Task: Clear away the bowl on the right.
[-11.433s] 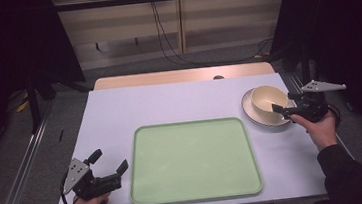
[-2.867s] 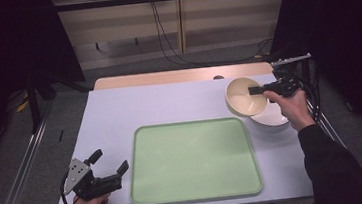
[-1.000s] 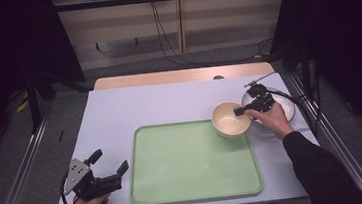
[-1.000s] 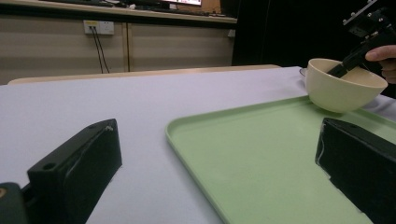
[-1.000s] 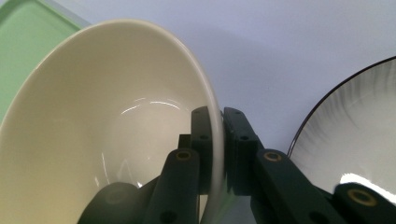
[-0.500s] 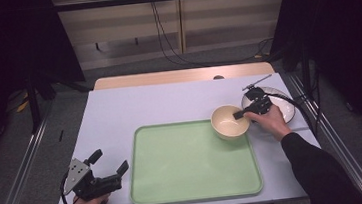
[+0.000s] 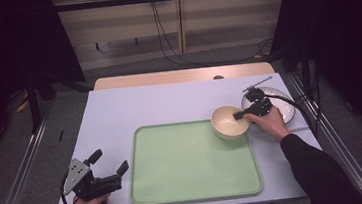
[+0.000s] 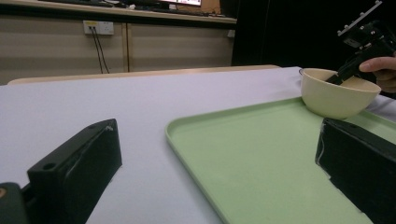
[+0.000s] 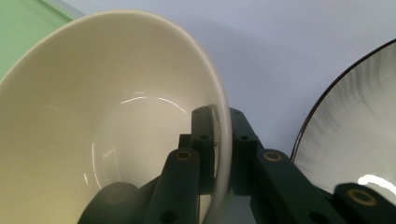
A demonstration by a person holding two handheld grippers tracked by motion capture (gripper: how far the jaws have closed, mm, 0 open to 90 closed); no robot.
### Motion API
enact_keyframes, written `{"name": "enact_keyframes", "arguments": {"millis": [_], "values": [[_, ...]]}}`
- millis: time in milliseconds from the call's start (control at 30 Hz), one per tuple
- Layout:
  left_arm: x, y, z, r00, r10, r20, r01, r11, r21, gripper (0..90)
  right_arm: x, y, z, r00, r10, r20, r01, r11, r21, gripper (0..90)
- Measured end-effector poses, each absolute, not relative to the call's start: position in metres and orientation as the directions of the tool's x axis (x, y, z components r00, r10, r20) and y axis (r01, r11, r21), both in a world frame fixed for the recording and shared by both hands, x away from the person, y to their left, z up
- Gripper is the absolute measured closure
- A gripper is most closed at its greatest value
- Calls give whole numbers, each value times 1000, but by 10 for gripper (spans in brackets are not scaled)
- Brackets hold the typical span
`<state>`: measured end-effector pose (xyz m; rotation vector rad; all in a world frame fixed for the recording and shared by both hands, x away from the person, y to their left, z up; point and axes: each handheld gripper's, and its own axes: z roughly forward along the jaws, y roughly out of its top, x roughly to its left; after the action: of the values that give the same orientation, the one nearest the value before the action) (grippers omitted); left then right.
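**A:** Where's the bowl right now?

**B:** My right hand-held gripper [image 7: 241, 114] has the cream bowl [image 7: 229, 121] clamped by its rim, one jaw inside the wall, one outside, both pressed against the ceramic. The bowl sits at the far right corner of the green tray [image 7: 191, 181], partly over the tray's edge.

**A:** Is it down or in the air?

**B:** Hard to call from above. In the left gripper view the bowl [image 8: 337, 92] looks to be resting on the tray [image 8: 261, 163], or just about touching it, but I can't see the contact itself.

**A:** And your other hand?

**B:** My left hand-held gripper [image 7: 108, 162] rests on the tabletop [image 7: 134, 106] just beside the tray's near left corner, jaws spread apart, nothing between them.

**A:** So how far along are you?

**B:** Nobody's given me a stated goal, so this is my reading: the bowl is at the tray and the dark-rimmed plate [image 7: 286, 108] lies on the tabletop beside my right hand. What's left, I'd judge, is settling the bowl fully inside the tray, letting go, and perhaps fetching the plate too.
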<state>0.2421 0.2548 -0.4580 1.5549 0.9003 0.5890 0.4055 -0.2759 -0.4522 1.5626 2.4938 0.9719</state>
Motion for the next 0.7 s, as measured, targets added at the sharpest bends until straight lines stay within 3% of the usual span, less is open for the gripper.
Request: {"name": "enact_keyframes", "arguments": {"millis": [400, 667, 700], "values": [[242, 255, -458, 574, 811, -110, 217, -21, 976, 3, 402, -276, -455, -525, 815, 245, 751, 309, 584, 816], [242, 255, -458, 573, 813, -106, 217, -25, 976, 3, 401, -281, -453, -521, 815, 253, 744, 289, 603, 721], [242, 255, -458, 573, 813, -106, 217, -25, 976, 3, 400, -281, -452, -528, 812, 250, 738, 292, 609, 665]]}}
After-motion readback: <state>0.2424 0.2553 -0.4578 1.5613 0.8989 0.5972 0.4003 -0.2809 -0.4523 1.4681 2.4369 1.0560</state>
